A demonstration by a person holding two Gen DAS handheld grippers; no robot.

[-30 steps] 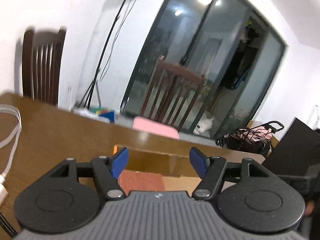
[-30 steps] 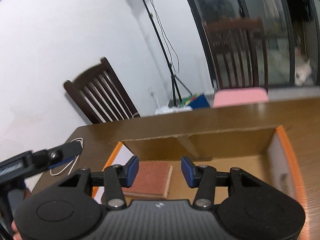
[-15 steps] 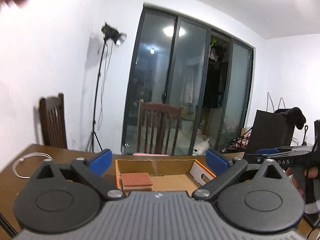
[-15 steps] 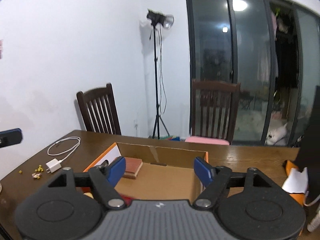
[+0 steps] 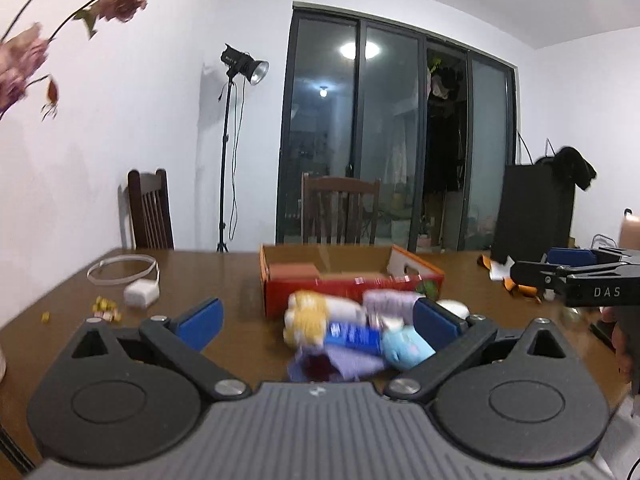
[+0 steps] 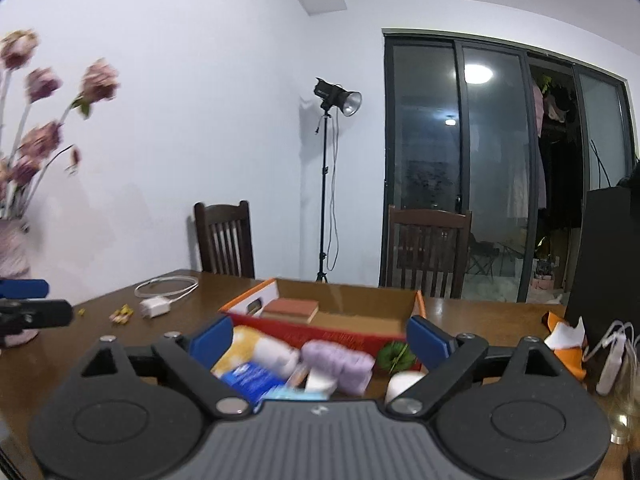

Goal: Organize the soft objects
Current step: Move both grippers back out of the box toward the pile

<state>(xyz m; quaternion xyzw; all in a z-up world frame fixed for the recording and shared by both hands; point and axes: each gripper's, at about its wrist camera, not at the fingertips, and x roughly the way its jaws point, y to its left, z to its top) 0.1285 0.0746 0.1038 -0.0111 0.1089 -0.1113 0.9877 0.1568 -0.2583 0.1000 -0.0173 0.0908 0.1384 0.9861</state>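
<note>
Both tongs, left (image 5: pixel 316 322) and right (image 6: pixel 320 338), stand spread and empty over the soft objects (image 5: pixel 348 340) heaped on the surface (image 5: pixel 224 280) before the box (image 5: pixel 352 284); the right's have just been opening, so each should settle on one toy before pinching.

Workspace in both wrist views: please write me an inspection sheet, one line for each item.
Surface: brown wooden table.
Job's things: blurred soft toys heaped before the cardboard box; box holds only a reddish pad.
Clutter: small crumbs, orange-white scrap, vase of flowers.
Grippers: left hand-held gripper open, nothing between; right hand-held gripper open, jaws just opened further, nothing gripped.
Cables: white charger with coiled cable.
Surroundings: two chairs, studio lamp, glass doors.
</note>
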